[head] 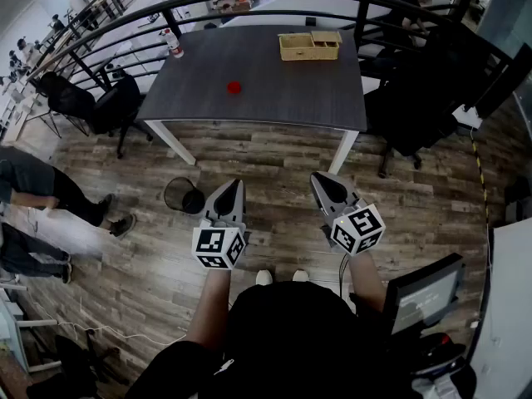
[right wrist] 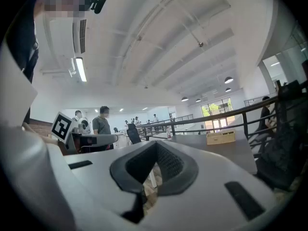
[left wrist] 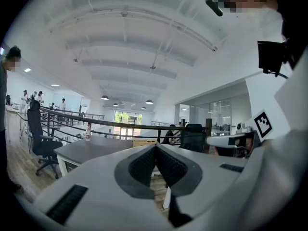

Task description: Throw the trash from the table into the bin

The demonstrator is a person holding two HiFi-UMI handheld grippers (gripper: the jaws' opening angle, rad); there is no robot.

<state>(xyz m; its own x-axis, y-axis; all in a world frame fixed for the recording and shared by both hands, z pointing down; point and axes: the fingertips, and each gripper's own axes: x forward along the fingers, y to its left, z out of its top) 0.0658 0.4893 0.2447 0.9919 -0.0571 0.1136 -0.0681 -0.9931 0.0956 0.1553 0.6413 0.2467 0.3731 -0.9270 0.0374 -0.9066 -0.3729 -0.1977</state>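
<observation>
Trash [head: 234, 86], a small red lump, lay in the head view on the table [head: 274, 106], well ahead of both grippers. Nothing was near it, so I judged the task not yet begun. The bin [head: 184, 195] stood on the floor just left of the left gripper [head: 235, 186], handy for a drop once the trash was fetched. The right gripper [head: 321, 181] hung beside the left, a gap between them. Both were held out in front of the person's body, noses toward the table and well short of its near edge. Neither carried anything, which read to me as a ready stance ahead of a reach. A tray [head: 309, 46] and a bottle [head: 174, 44] sat near the far edge, beyond the trash.

In the left gripper view, the left gripper [left wrist: 155, 149] had its jaws pressed together with nothing between them, nose tipped slightly down. The table [left wrist: 91, 149] showed beyond and left of the tips; the trash could not be made out there.

In the right gripper view, the right gripper [right wrist: 156, 147] was likewise clamped tight on nothing and held about level. The tray [right wrist: 220, 137] showed far ahead and right of the tips, while the trash was hidden or too small to tell.
</observation>
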